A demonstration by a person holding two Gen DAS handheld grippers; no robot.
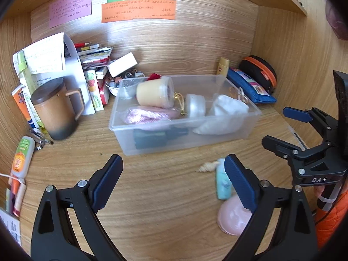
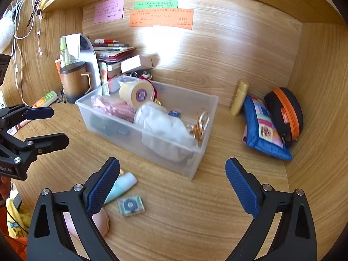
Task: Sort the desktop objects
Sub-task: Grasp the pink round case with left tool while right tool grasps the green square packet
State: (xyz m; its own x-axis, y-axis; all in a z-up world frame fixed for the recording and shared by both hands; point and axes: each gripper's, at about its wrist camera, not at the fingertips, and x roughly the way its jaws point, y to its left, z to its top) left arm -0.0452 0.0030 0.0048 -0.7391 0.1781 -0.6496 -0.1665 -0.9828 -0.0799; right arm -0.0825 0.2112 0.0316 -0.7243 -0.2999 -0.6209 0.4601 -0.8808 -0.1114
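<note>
We see both grippers, left gripper (image 1: 174,182) and right gripper (image 2: 173,187), spread apart, empty, over wooden desk (image 2: 184,217) near clear plastic bin (image 2: 195,150).

The right gripper (image 2: 173,184) hangs wide and empty before a clear bin (image 2: 195,152) on the desk (image 2: 184,217).

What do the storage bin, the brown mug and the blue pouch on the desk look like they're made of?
Storage bin: clear, slightly frosted plastic, since its contents show through the walls.
Brown mug: probably matte glazed ceramic, tan shading to dark at the base, with a dark lid that could be wood.
Blue pouch: woven fabric, soft-edged, with a colourful patchwork panel.
</note>
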